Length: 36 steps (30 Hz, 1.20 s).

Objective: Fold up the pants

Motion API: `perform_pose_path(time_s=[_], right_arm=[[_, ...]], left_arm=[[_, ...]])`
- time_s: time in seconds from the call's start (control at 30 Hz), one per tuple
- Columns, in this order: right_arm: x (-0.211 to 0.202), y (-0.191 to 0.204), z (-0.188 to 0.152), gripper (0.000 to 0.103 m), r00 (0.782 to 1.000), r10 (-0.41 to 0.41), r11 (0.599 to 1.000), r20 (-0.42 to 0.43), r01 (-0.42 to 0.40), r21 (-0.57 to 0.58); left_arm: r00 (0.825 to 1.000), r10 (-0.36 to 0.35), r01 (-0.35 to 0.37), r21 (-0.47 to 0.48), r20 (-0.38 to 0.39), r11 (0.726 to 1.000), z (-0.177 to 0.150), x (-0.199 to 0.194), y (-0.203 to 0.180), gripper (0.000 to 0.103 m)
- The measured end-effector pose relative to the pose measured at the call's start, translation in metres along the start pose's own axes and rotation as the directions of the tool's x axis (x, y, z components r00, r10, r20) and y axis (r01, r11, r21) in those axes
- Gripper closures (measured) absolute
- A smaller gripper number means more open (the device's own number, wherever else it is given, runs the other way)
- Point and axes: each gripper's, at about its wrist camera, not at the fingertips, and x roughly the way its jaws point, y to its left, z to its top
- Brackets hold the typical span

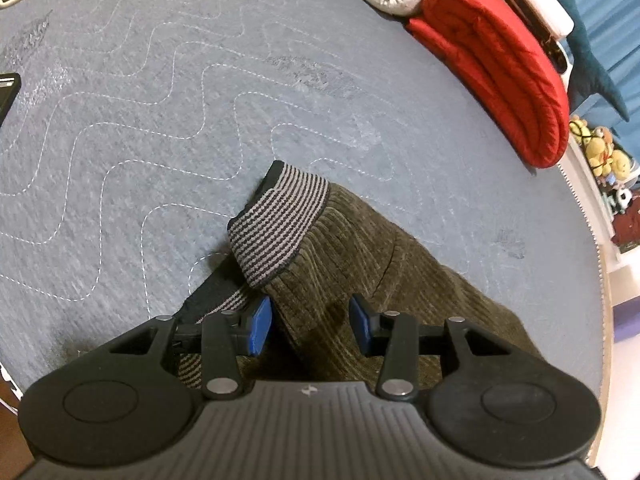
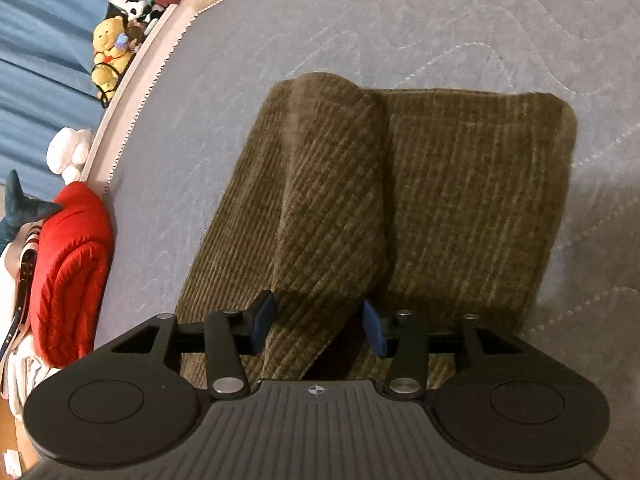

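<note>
We are holding the left gripper [image 1: 311,326] over the pants [image 1: 360,280], jaws released, nothing pinched, striped waistband [image 1: 276,220] flopping just ahead. We are holding the right gripper [image 2: 320,326] released too, over the folded olive corduroy lying on the grey quilted mattress [image 2: 400,20] near its zippered edge, red blanket [image 1: 500,72] beyond.

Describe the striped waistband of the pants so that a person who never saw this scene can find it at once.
Start at the grey quilted bed cover with wavy white stitching. On it lie the olive corduroy pants, in front of the left hand-held gripper. The waistband is the folded-over band at their upper end; its thin grey and black stripes set it apart from the plain ribbed olive cloth.
</note>
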Motion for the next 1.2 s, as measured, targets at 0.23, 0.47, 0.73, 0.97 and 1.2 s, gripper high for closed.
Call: perform_pose_path(time_s=[0.23,0.47,0.73,0.97,1.2], right_arm=[[0.001,0.006,0.008,0.089,0.998,0.029,0.999,0.063,-0.027,-0.040],[-0.092,0.053,-0.002,0.094,0.894,0.276,0.929,0.354,-0.154,-0.336],[-0.066,-0.003,0.004,0.091,0.975,-0.158,0.982,0.158,0.172,-0.080],[-0.060,-0.025,0.027,0.064,0.971,-0.145,0.987,0.191,0.156,-0.045],[-0.056,-0.015,0.020,0.095,0.944,-0.188,0.978,0.270,0.205,-0.036]], left_arm=[[0.997,0.048,-0.053,0.087,0.067,0.995,-0.004,-0.008,-0.012,0.099],[0.968,-0.067,0.024,0.181,0.240,0.983,-0.024,-0.086,-0.028,0.100],[0.998,0.017,-0.031,0.212,0.065,0.977,-0.036,-0.079,0.002,0.094],[0.981,0.018,-0.057,0.200,0.192,0.978,-0.027,-0.092,-0.011,0.078],[0.995,-0.015,-0.036,0.475,0.102,0.879,-0.054,-0.048,-0.072,0.078]])
